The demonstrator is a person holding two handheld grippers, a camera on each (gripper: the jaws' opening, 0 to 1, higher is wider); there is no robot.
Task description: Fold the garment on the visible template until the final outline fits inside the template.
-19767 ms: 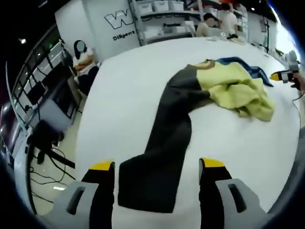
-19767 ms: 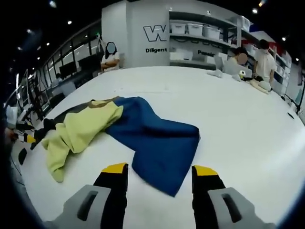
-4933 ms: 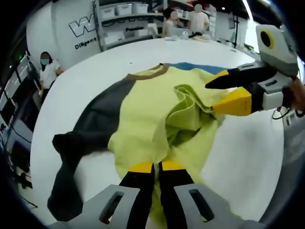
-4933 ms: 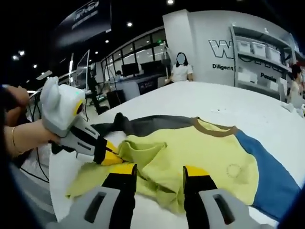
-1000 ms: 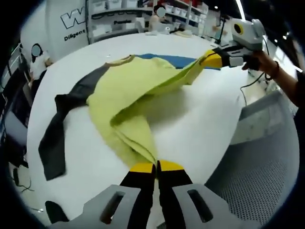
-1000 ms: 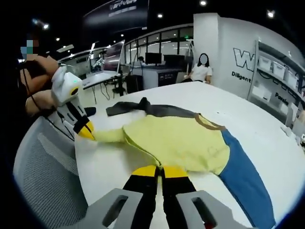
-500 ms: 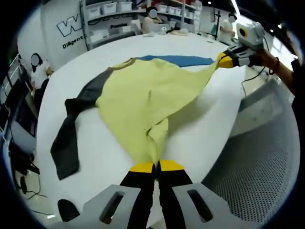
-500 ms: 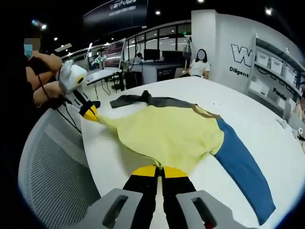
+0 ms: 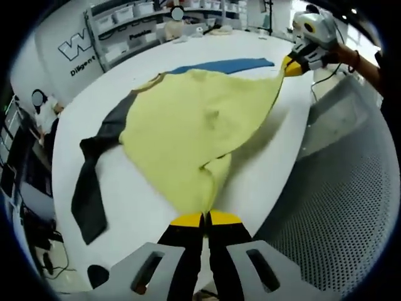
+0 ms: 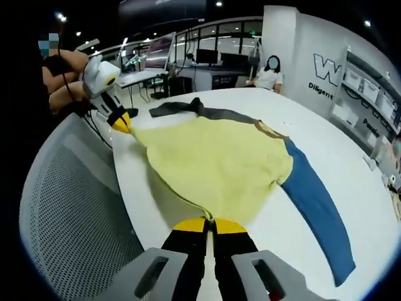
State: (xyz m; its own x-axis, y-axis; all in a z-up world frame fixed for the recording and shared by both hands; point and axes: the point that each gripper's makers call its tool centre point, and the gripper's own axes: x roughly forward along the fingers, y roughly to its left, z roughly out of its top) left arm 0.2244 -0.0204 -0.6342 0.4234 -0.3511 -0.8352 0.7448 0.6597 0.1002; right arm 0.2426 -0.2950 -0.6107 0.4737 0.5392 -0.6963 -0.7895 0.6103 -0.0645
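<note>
Both grippers are clamped on the hem corners of the yellow sweatshirt (image 9: pixel 194 119): left gripper (image 9: pixel 205 218) on one, right gripper (image 10: pixel 210 224) on the other. The body stretches away across the white table (image 10: pixel 351 182), grey sleeve (image 9: pixel 94 175) and blue sleeve (image 10: pixel 316 200) lying flat.

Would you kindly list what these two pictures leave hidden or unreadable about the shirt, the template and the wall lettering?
- Template: none can be made out on the white round table; the yellow-bodied shirt with one grey and one blue sleeve covers much of it.
- Shirt hem corners: hidden inside the shut left gripper and right gripper.
- Wall lettering: cut by the edge in the right gripper view, partly cut and too small to read in the left gripper view.
</note>
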